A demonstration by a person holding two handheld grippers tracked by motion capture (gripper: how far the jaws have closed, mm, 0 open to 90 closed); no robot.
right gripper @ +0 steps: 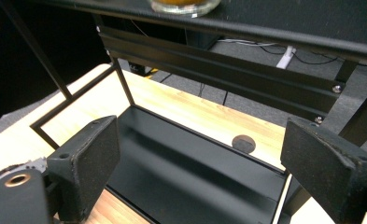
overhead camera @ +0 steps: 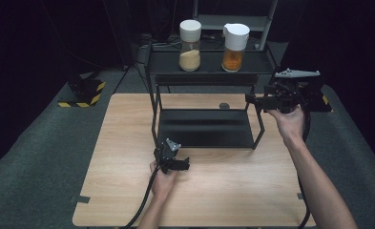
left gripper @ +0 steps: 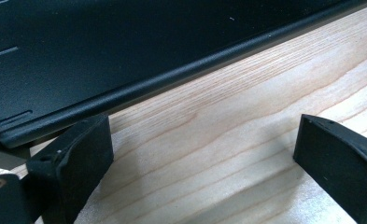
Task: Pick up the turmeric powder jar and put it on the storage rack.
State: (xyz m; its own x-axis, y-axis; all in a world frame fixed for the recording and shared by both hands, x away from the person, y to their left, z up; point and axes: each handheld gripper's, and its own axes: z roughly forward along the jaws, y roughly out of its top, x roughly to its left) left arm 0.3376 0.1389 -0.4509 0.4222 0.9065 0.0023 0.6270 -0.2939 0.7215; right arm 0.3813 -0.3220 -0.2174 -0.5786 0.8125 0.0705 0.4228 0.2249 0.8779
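Observation:
A black two-tier rack [overhead camera: 157, 102] stands at the back of the wooden table [overhead camera: 128, 191]. Its top shelf carries a white-lidded jar of beige powder [overhead camera: 190, 45] and a jar of orange contents [overhead camera: 234, 46] with a white pour lid; that jar's base [right gripper: 186, 4] shows from below. My left gripper [overhead camera: 186, 165] rests low on the table just in front of the lower shelf [left gripper: 102, 60]. It is open [left gripper: 200, 158] over bare wood. My right gripper [overhead camera: 248, 98] hovers at the rack's right end and points left. It is open [right gripper: 195, 172] with nothing between its jaws, facing the lower shelf [right gripper: 186, 172].
A small dark round disc [overhead camera: 224, 105] lies on the table behind the lower shelf, also seen as a disc [right gripper: 243, 143] past the shelf's far edge. The rack's uprights [right gripper: 125, 86] and crossbars [right gripper: 228, 74] stand close to my right gripper. A black and yellow striped block [overhead camera: 82, 93] sits on the floor at the left.

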